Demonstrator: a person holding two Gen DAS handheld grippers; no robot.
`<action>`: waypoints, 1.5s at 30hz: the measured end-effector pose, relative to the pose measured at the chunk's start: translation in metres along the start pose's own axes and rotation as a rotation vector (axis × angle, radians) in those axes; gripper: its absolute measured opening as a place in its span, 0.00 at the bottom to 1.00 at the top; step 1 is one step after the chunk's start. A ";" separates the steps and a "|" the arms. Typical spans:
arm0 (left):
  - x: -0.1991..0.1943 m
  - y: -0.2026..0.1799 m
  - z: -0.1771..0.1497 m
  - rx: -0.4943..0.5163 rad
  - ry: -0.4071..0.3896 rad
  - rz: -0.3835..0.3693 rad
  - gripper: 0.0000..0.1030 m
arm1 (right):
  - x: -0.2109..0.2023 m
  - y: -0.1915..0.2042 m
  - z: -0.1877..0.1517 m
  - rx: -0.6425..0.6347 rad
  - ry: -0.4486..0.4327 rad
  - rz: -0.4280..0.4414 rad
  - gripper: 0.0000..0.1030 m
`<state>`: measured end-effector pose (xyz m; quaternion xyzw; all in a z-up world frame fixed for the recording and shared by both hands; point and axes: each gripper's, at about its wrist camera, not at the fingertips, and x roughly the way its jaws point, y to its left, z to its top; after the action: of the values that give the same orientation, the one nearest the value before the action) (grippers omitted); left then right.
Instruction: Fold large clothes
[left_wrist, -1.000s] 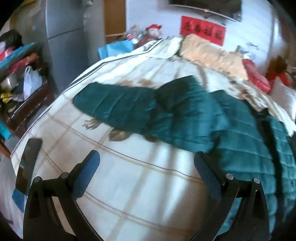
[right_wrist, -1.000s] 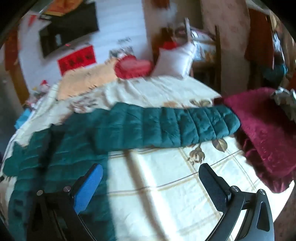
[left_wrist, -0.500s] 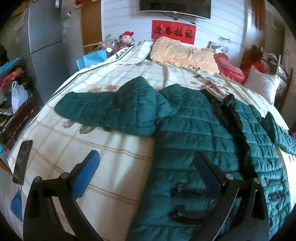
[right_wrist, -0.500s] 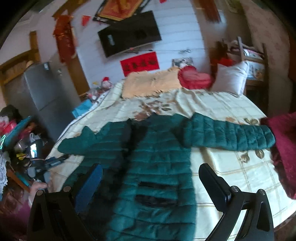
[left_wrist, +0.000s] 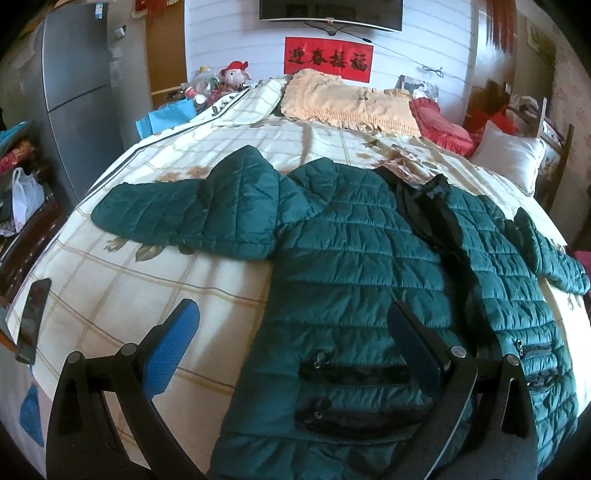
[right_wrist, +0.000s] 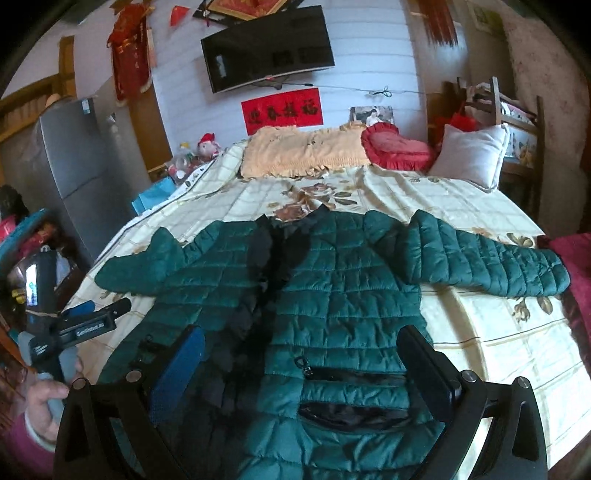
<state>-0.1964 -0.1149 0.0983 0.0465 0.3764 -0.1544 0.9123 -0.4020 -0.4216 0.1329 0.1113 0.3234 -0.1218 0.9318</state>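
A dark green quilted jacket (left_wrist: 354, 266) lies spread front-up on the bed, open down its black-lined middle, both sleeves stretched out sideways. It also shows in the right wrist view (right_wrist: 332, 291). My left gripper (left_wrist: 291, 347) is open and empty, held above the jacket's lower left hem. My right gripper (right_wrist: 299, 369) is open and empty above the jacket's lower front near its zip pockets. The left gripper also shows from the side at the bed's left edge in the right wrist view (right_wrist: 86, 319).
The bed (left_wrist: 155, 295) has a cream checked cover. A yellow pillow (left_wrist: 351, 103), a red heart cushion (right_wrist: 395, 146) and a white pillow (right_wrist: 469, 155) lie at the head. A phone (left_wrist: 33, 317) lies near the left edge. A crimson blanket (right_wrist: 576, 258) lies at the right. A grey fridge (left_wrist: 74, 92) stands left.
Both grippers have pulled back and turned toward the jacket's middle: the views went from a sleeve each to the whole jacket. Both stayed open. The jacket has not moved.
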 end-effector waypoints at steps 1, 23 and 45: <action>0.001 -0.001 -0.001 0.001 0.000 0.001 0.99 | 0.004 0.001 -0.001 0.002 0.005 -0.011 1.00; -0.001 -0.028 -0.019 0.028 0.021 -0.032 0.99 | 0.037 0.008 -0.024 0.014 0.103 -0.127 1.00; -0.009 -0.044 -0.042 0.059 0.035 -0.055 0.99 | 0.043 0.012 -0.041 0.027 0.138 -0.136 1.00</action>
<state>-0.2446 -0.1465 0.0760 0.0660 0.3886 -0.1895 0.8993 -0.3893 -0.4050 0.0755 0.1095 0.3919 -0.1812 0.8953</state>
